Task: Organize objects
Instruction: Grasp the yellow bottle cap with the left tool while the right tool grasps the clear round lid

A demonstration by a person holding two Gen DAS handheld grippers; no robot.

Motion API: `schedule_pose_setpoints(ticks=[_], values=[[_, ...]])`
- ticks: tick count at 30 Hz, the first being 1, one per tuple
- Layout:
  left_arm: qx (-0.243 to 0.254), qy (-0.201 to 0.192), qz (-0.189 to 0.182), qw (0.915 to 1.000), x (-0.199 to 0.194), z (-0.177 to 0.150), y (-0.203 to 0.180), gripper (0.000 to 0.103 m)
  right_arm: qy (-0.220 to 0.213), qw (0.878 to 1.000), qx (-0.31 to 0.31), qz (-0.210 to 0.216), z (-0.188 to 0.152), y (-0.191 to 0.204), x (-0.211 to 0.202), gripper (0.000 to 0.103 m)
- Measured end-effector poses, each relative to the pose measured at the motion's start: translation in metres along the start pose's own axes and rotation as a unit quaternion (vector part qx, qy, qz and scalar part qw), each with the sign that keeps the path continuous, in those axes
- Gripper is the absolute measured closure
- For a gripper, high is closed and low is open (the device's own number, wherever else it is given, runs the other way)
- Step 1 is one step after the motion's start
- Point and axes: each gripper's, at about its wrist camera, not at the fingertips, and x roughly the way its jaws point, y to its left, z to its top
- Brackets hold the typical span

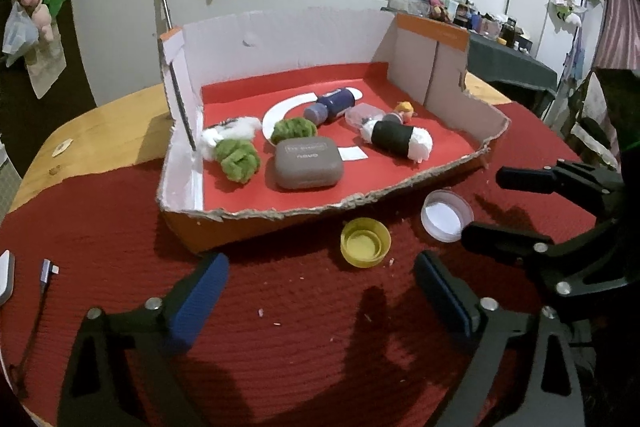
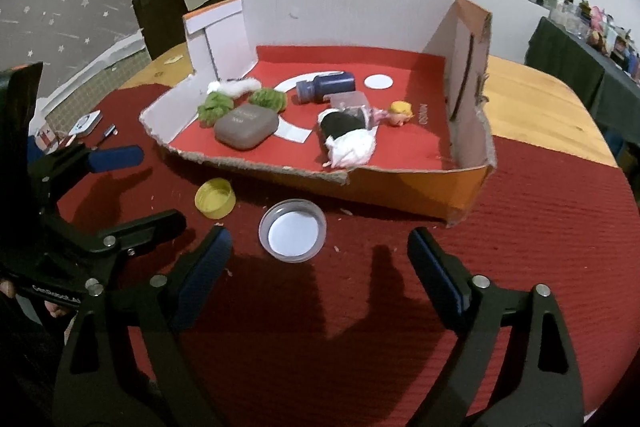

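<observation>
The torn-edged cardboard tray (image 2: 400,183) with a red floor sits on a red woven mat. Just in front of its ragged front wall lie a yellow plastic cap (image 2: 215,197), open side up, and a clear round plastic lid (image 2: 292,230). The left gripper (image 1: 320,291) and right gripper (image 2: 320,255) both stand apart, empty, above the mat before the tray. Inside the tray rests a grey rounded case (image 1: 308,163).
</observation>
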Motion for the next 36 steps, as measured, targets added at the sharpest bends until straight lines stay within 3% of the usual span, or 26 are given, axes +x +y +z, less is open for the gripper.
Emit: schedule_pose_setpoints(ticks=[6,22,36], values=[[0.004,0.012,-0.007,0.9999,0.009,-0.002,-0.002,0.015,0.015,1.000,-0.002,0.002,-0.003,0.001,0.012,0.034],[0.009,0.023,-0.009,0.9996,0.021,0.000,-0.003,0.029,0.021,1.000,-0.016,0.000,-0.001,0.002,0.023,0.037],[0.016,0.020,-0.010,0.9996,0.025,0.003,-0.006,0.040,0.016,1.000,-0.023,-0.005,0.001,0.001,0.026,0.049]])
